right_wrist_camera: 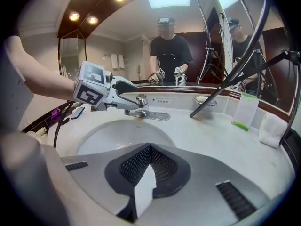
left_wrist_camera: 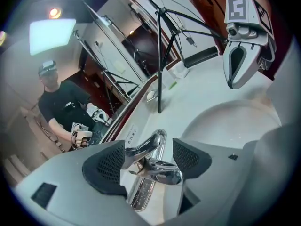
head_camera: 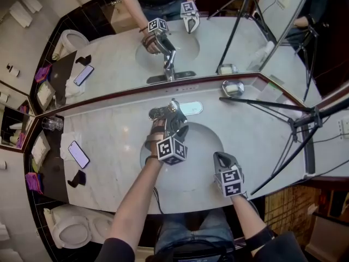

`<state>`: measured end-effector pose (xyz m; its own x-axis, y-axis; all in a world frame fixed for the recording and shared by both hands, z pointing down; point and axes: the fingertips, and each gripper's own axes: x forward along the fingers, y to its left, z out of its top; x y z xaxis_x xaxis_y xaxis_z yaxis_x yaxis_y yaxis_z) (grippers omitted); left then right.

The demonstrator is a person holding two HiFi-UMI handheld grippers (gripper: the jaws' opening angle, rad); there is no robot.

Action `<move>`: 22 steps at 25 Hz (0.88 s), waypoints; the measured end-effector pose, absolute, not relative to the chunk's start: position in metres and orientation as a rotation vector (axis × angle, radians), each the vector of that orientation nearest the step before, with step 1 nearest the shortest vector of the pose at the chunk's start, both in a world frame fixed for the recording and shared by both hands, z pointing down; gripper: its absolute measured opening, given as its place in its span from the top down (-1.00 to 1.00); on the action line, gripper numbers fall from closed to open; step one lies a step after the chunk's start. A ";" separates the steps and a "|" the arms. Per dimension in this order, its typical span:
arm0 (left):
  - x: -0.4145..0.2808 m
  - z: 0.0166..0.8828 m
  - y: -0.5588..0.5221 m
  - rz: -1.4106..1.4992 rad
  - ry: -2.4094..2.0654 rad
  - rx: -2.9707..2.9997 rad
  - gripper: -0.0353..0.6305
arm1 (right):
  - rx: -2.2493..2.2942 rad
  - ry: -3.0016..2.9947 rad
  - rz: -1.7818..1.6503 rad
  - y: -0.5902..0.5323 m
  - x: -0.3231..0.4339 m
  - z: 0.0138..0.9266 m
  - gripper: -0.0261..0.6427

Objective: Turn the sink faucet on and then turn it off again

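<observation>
tripod legs (head_camera: 262,103) cross the counter (head_camera: 117,127) right of the basin (head_camera: 200,142); the left lies mostly open.

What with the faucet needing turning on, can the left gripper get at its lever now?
Probably yes: the left gripper is open with the lever between its fingers, nothing else there; the right gripper is shut, well clear.

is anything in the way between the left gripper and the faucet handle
Nothing visible. The left gripper has its jaws open on either side of the faucet handle, and nothing else sits between them.
</observation>
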<state>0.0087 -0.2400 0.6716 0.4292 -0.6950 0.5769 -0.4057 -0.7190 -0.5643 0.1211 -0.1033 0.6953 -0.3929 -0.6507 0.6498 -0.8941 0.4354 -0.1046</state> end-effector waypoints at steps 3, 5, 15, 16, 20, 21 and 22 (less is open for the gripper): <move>0.012 0.674 -0.254 -1.177 0.986 -2.370 -0.03 | 1.306 -2.159 0.613 -0.106 0.129 0.699 0.87; 0.012 0.671 -0.262 -1.165 1.030 -2.395 0.01 | 1.316 -2.157 0.608 -0.107 0.135 0.701 0.87; 0.014 0.659 -0.267 -1.118 1.033 -2.367 0.14 | 1.324 -2.156 0.613 -0.110 0.134 0.699 0.87; 0.013 0.659 -0.267 -1.117 1.029 -2.370 0.14 | 1.320 -2.160 0.616 -0.110 0.132 0.697 0.87; 0.010 0.651 -0.272 -1.089 1.063 -2.380 0.14 | 1.313 -2.150 0.609 -0.108 0.134 0.702 0.87; 0.008 0.646 -0.276 -1.074 1.093 -2.389 0.14 | 1.314 -2.151 0.610 -0.108 0.134 0.701 0.87; 0.006 0.641 -0.280 -1.063 1.114 -2.396 0.14 | 1.315 -2.152 0.612 -0.109 0.134 0.701 0.87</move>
<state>0.0056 -0.2805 0.6410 0.4283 -0.7518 0.5012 -0.5359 -0.6580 -0.5290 0.1342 -0.1091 0.7009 -0.3784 -0.6569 0.6521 -0.9017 0.4209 -0.0992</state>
